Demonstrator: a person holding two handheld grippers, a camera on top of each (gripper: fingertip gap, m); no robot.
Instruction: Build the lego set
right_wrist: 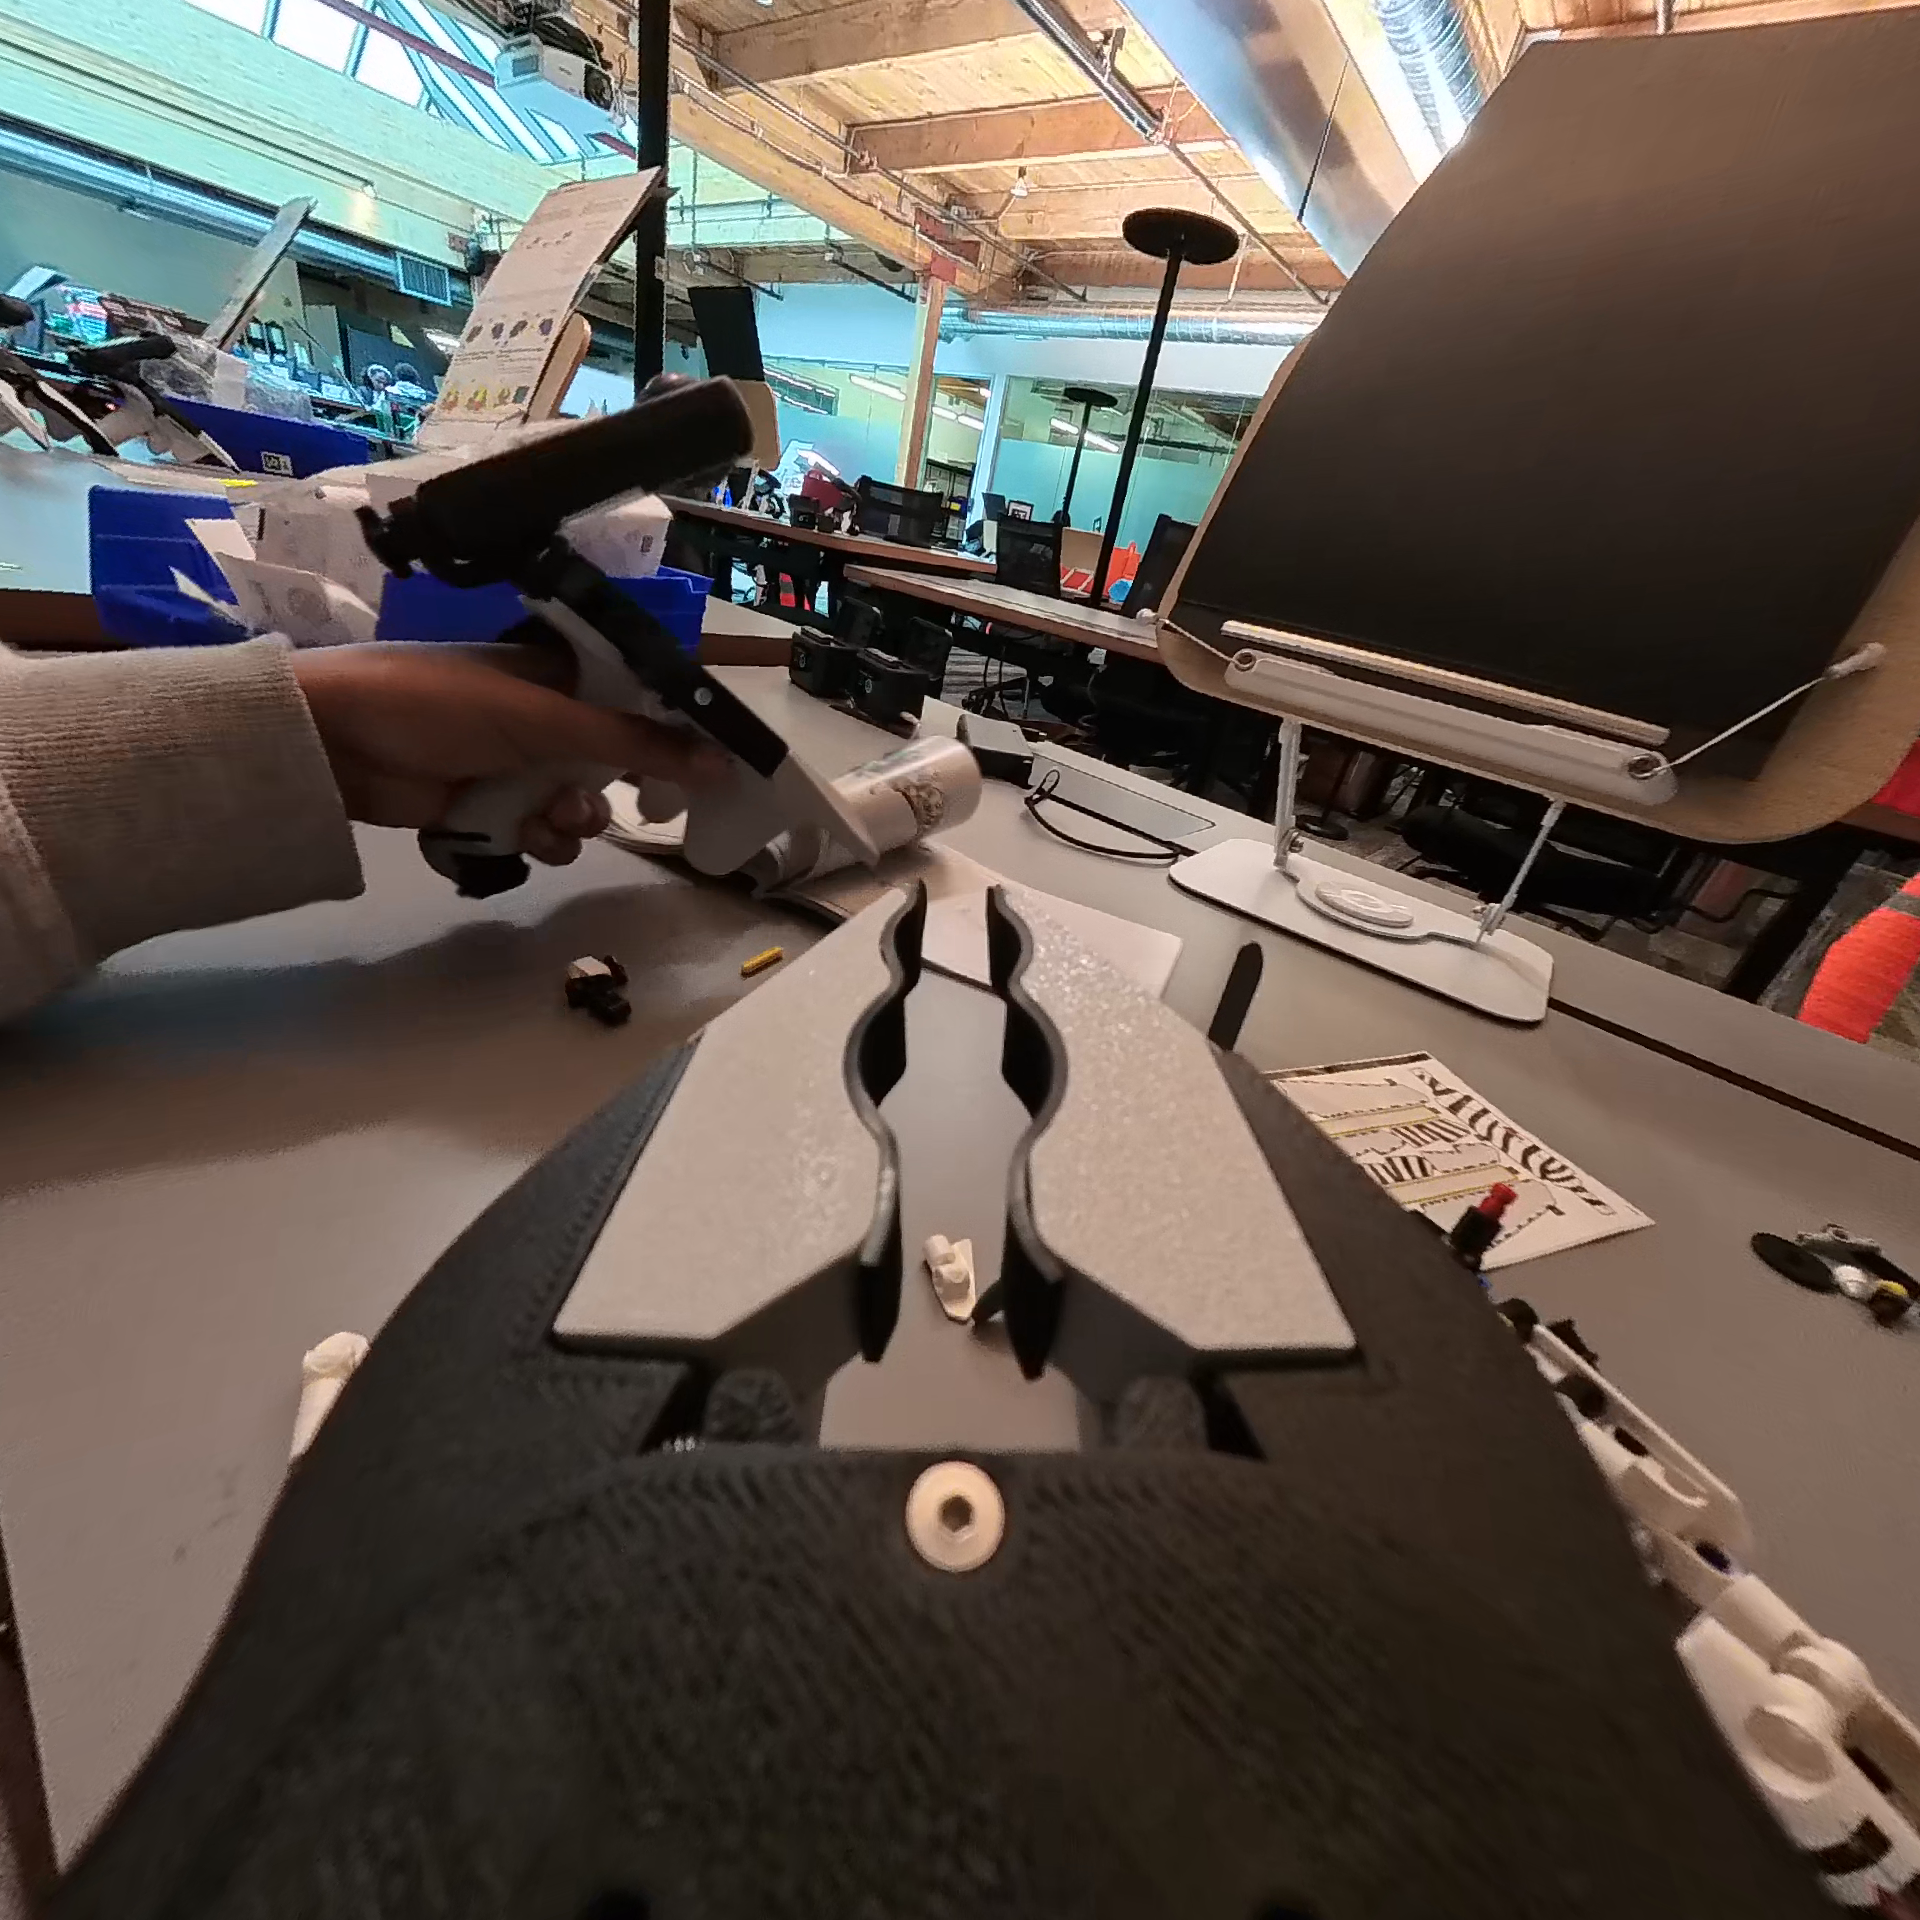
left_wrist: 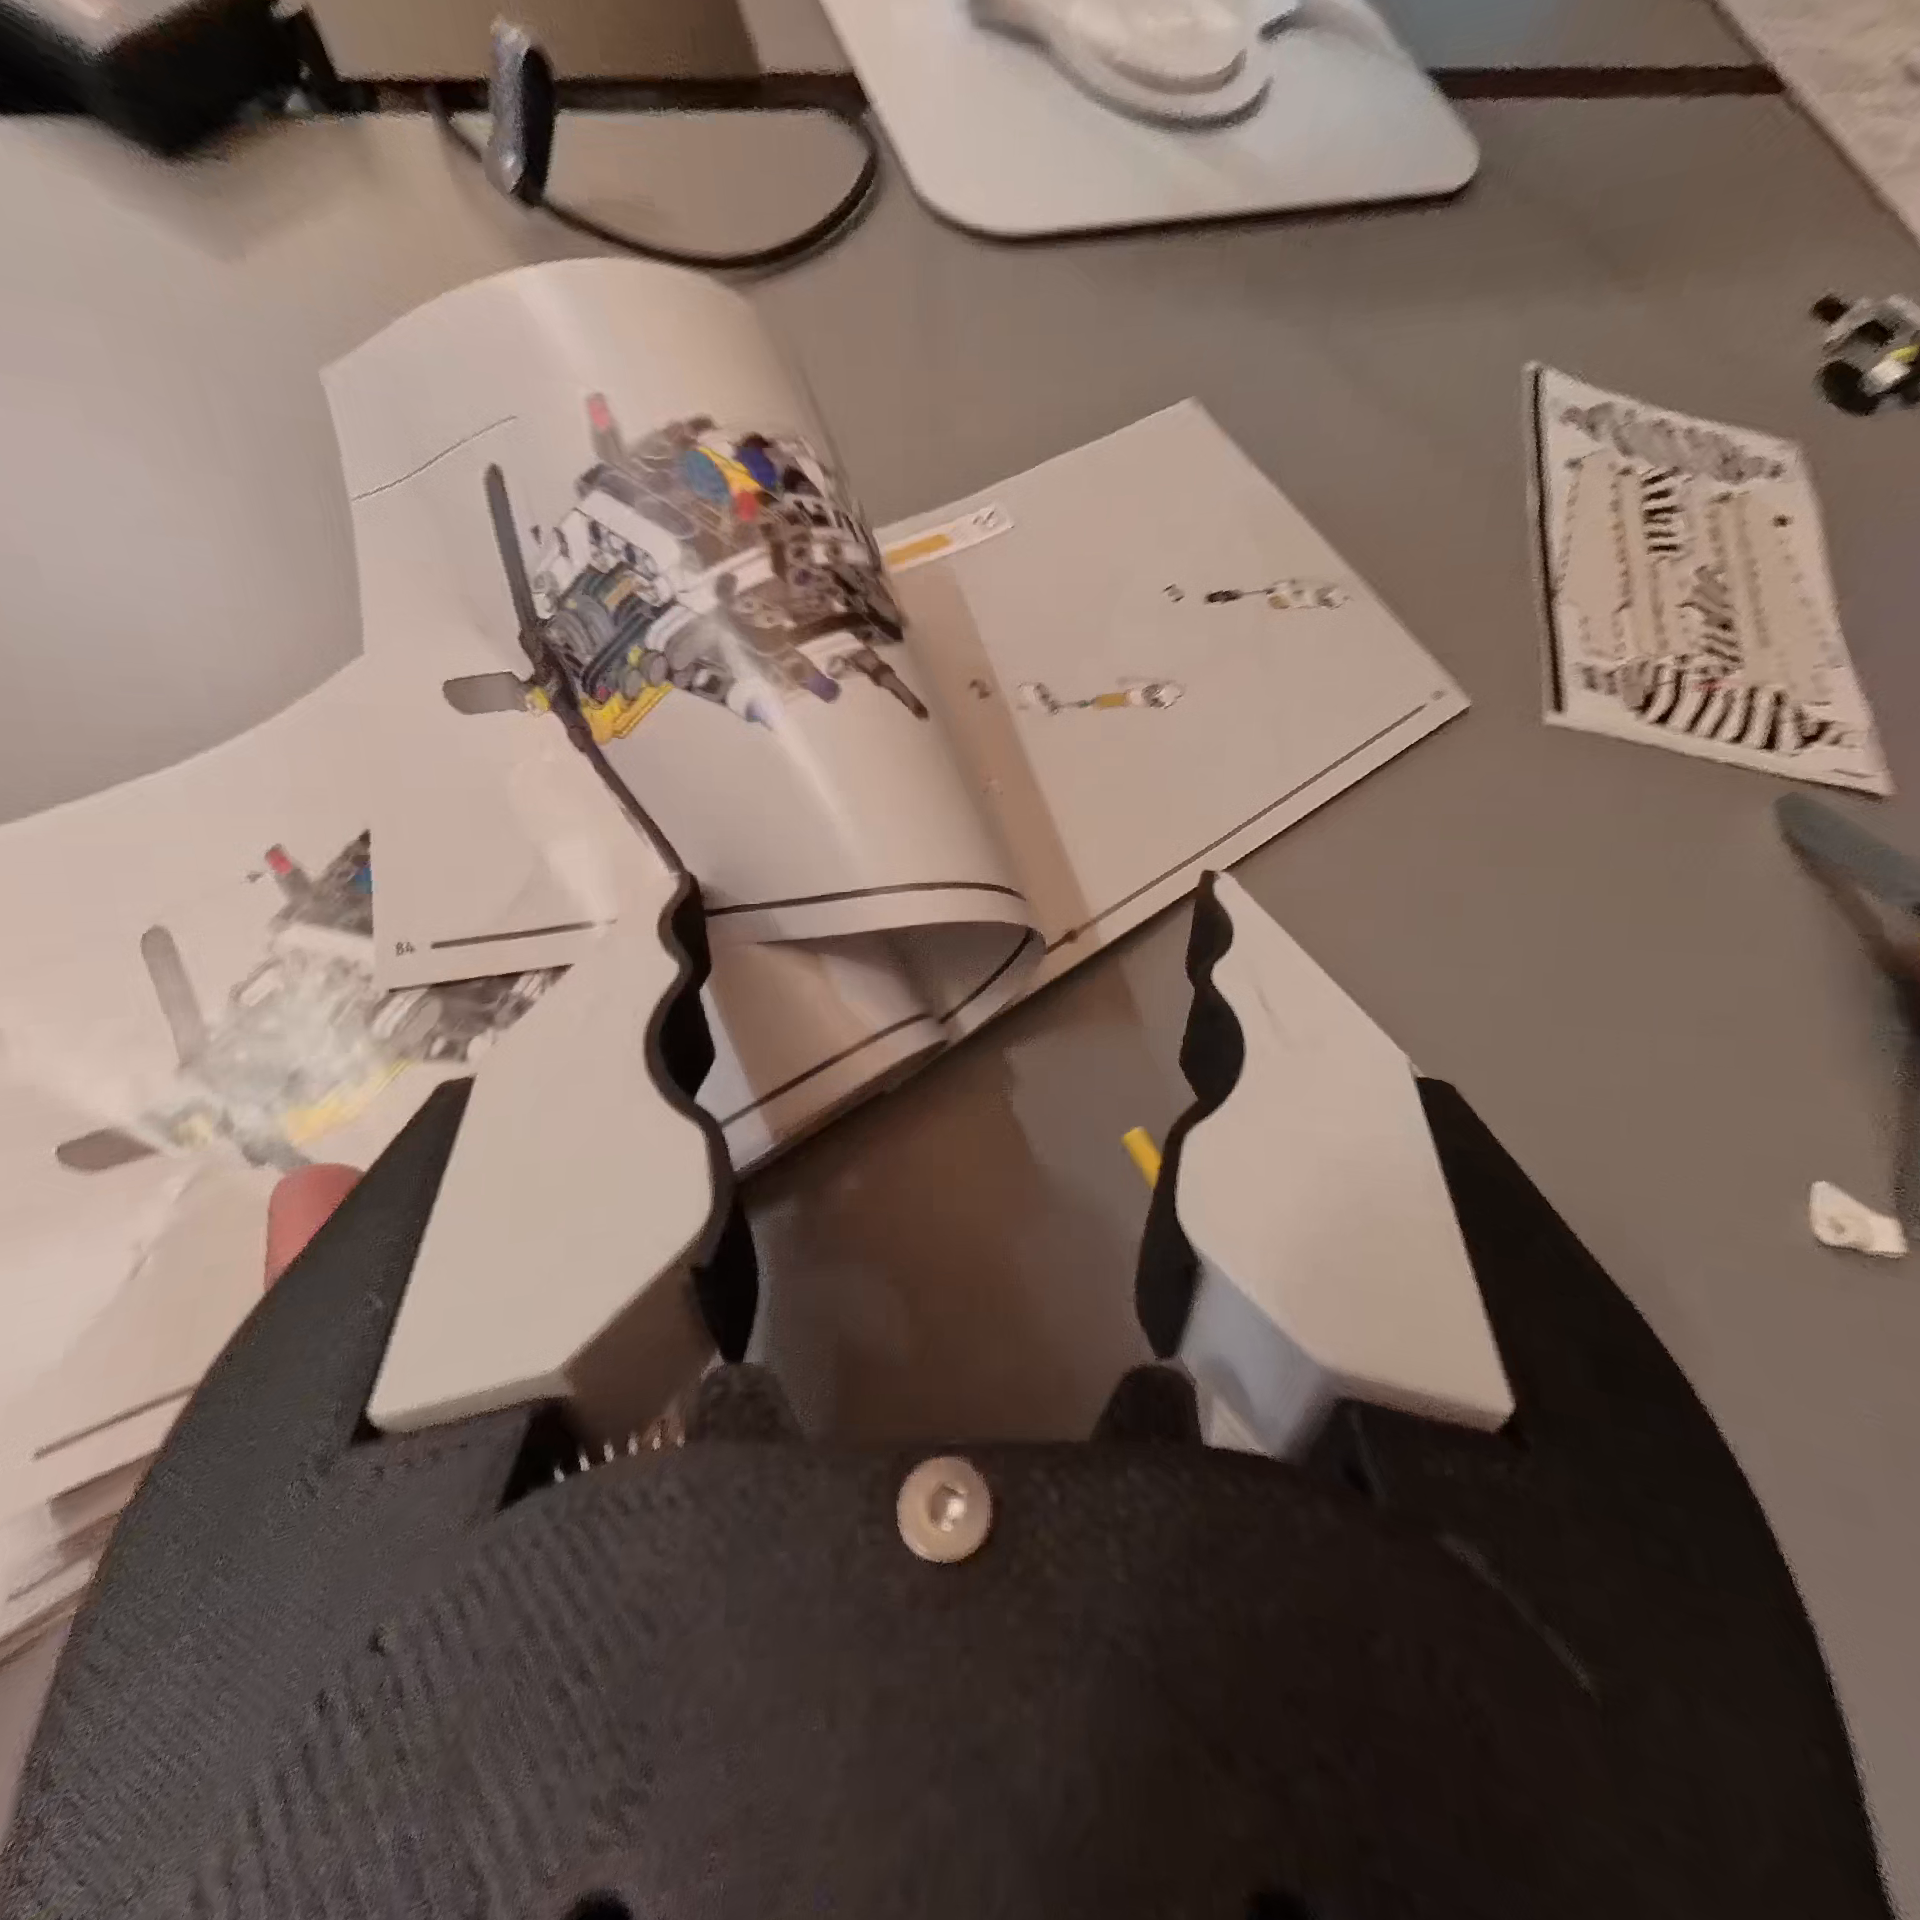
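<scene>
- The left gripper (left_wrist: 940, 894) hangs over the open instruction booklet (left_wrist: 1195, 582), tilted down toward the grey surface (left_wrist: 1351, 935); its fingers (left_wrist: 582, 1195) are spread wide with nothing between them.
- In the right wrist view the same gripper (right_wrist: 821, 821) is gripped by a hand (right_wrist: 488, 727) in a beige sleeve (right_wrist: 156, 790), angled downward so that its tips reach the curled page of the booklet (right_wrist: 914, 790).
- A fingertip of that hand shows at the left edge of the left wrist view, beside the gripper's black body.
- The right gripper (right_wrist: 956, 904) lies low and nearly level above the surface (right_wrist: 312, 1091), pointing toward the booklet; its fingers (right_wrist: 748, 1164) stand a narrow gap apart and hold nothing.
- A small white lego piece (right_wrist: 951, 1276) lies on the surface, seen in the gap near the base of the right fingers.
- A small yellow piece (right_wrist: 762, 961) and a black-and-white piece (right_wrist: 597, 985) lie apart on the surface below the left hand.
- A sticker sheet (right_wrist: 1455, 1143) lies to the right, with a partly built white beam assembly (right_wrist: 1662, 1507) near the right gripper's body.
- A book stand (right_wrist: 1371, 925) sits behind.
</scene>
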